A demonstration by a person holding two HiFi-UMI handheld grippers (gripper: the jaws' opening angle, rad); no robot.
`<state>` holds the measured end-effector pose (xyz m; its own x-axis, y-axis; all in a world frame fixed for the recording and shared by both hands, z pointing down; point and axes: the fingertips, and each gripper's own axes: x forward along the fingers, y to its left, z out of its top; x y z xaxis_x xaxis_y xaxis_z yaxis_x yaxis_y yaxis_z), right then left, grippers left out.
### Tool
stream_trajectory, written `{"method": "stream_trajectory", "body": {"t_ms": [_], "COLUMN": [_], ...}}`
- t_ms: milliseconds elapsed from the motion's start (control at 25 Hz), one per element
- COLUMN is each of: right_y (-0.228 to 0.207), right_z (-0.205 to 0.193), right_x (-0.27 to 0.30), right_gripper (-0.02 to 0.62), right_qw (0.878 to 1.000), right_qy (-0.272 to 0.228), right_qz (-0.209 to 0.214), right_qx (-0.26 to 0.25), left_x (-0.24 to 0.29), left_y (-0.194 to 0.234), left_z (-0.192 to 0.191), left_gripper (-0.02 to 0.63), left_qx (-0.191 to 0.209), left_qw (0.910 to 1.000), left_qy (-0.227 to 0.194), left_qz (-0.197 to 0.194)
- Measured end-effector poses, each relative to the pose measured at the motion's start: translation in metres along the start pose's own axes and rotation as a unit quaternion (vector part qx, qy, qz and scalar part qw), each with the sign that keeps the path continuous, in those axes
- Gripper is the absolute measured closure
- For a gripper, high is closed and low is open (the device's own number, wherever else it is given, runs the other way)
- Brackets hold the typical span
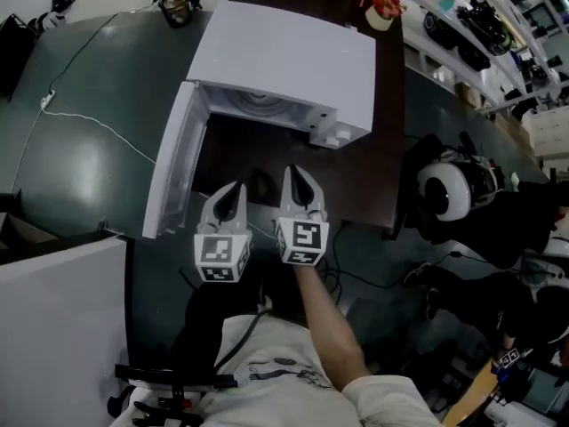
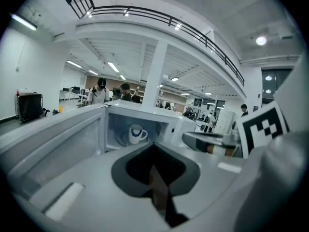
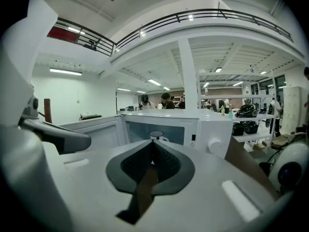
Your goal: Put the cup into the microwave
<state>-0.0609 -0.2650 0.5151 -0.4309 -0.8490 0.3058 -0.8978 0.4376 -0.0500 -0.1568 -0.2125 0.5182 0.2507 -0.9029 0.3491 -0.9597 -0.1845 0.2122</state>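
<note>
A white ceramic cup with a blue band [image 2: 136,134] stands upright inside the cavity of the boxy white microwave [image 1: 284,60]. The microwave's white door [image 1: 173,163] is swung open toward 7 o'clock. The microwave sits on a dark brown worktop [image 1: 369,181]. At its 6 o'clock, the left gripper [image 1: 235,189] and right gripper [image 1: 298,174] hover side by side, each with fingers closed together on nothing.

No legible text or labels
</note>
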Motion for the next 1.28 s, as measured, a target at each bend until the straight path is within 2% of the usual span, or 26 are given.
{"method": "stream_trajectory", "body": {"t_ms": [200,480,640,840,1000,1280], "right_y": [-0.010,-0.018,-0.020,-0.021,-0.008,0.018], "right_z": [0.017,0.047,0.045,0.036,0.037,0.009], "right_x": [-0.038,-0.083,-0.105,-0.147,-0.195,-0.297], "right_gripper": [0.595,0.595,0.595,0.595,0.595,0.595], "right_qw": [1.000,0.997,0.996,0.995,0.994,0.993], "right_qy": [-0.023,-0.069,-0.073,-0.083,-0.097,-0.116], "right_qz": [-0.015,-0.040,-0.049,-0.055,-0.040,-0.026], "right_qx": [-0.011,-0.011,-0.009,-0.008,-0.012,-0.011], "left_x": [-0.011,-0.031,-0.047,-0.071,-0.114,-0.197], "left_y": [-0.019,-0.046,-0.058,-0.082,-0.109,-0.156], "left_z": [0.032,0.055,0.062,0.055,0.046,-0.014], "left_gripper": [0.609,0.609,0.609,0.609,0.609,0.609], "left_qx": [0.028,0.061,0.075,0.079,0.081,0.079], "left_qw": [0.9989,0.9948,0.9921,0.9906,0.9896,0.9899], "left_qy": [-0.034,-0.069,-0.086,-0.095,-0.106,-0.108], "left_qz": [-0.018,-0.044,-0.052,-0.059,-0.053,-0.048]}}
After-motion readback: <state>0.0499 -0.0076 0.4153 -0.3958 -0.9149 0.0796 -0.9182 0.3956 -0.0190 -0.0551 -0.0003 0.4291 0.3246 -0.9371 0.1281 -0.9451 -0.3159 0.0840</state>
